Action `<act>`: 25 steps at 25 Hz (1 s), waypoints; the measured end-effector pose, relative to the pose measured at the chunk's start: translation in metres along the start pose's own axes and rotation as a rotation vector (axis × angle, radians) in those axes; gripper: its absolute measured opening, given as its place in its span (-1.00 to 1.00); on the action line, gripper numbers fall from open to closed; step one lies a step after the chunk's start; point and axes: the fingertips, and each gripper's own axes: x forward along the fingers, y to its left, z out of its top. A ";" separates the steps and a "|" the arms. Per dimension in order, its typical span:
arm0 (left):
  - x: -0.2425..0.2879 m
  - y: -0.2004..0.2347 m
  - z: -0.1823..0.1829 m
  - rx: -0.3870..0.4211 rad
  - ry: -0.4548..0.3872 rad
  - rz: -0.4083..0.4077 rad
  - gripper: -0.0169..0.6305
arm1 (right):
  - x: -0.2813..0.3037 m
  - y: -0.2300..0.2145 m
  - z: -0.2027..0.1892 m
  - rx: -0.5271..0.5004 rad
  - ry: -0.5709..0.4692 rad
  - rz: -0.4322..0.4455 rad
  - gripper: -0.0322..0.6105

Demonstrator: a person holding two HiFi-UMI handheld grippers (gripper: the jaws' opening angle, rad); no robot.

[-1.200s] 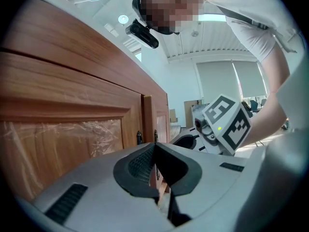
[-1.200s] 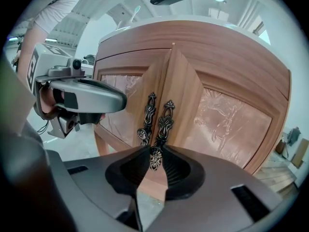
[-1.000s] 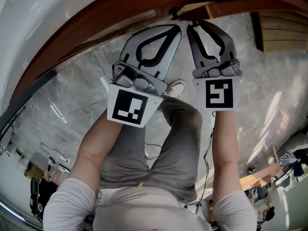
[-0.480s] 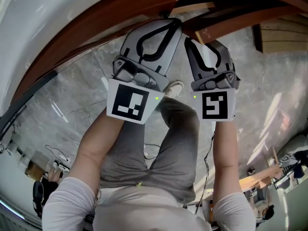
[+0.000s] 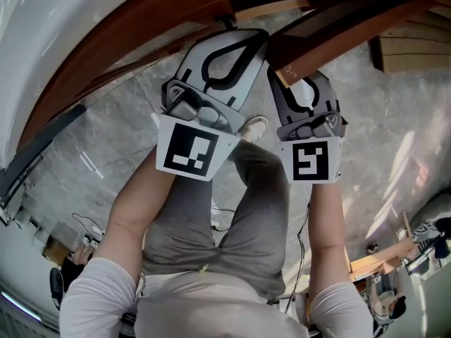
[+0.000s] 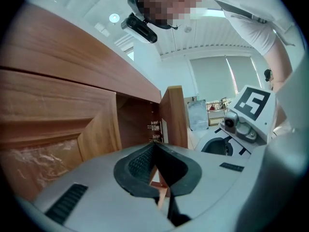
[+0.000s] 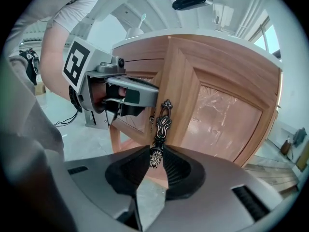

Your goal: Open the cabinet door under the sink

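Head view first: the grey stone floor (image 5: 106, 139) fills everything from 8 to 4 o'clock; the cabinet (image 5: 141, 30) arcs across the top from 10 to 1 o'clock; its right-hand door (image 5: 345, 27) juts out of that line toward 2 o'clock, so I judge the opening begun but not finished.

Left gripper view confirms it; past the film-covered left door (image 6: 48, 139) the dark inside of the cabinet shows, with the hinges (image 6: 154, 127) at 12 o'clock of the jaw tips; what remains, as I read it, is to swing the door wider.

Right gripper (image 7: 155, 154) has its jaws clamped on the lower end of the ornate metal handle (image 7: 161, 122), which stands upright on the door's free edge.

Left gripper (image 6: 154, 146) has its tips drawn together; a wood-coloured sliver shows in the slit behind them, and I cannot tell whether it is pinched or only seen through.

Room to move: the door's arc comes back toward the person's legs (image 5: 239, 210) and shoe (image 5: 255, 127) at 6 o'clock; bare floor lies at 3 o'clock; stacked boards (image 5: 416, 48) sit at 2 o'clock, well apart; the left gripper is just beside the handle at its 9 o'clock, so I would watch that edge.
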 end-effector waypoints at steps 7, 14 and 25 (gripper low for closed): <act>0.005 -0.018 -0.004 -0.026 0.021 -0.062 -0.93 | -0.008 0.000 -0.011 0.027 0.006 -0.011 -0.61; 0.008 -0.041 0.002 -0.044 0.027 -0.092 -0.93 | -0.026 -0.003 -0.025 0.058 0.027 -0.015 -0.61; 0.033 -0.090 0.018 -0.078 0.052 -0.187 -0.93 | -0.063 -0.013 -0.053 0.096 0.075 -0.011 -0.60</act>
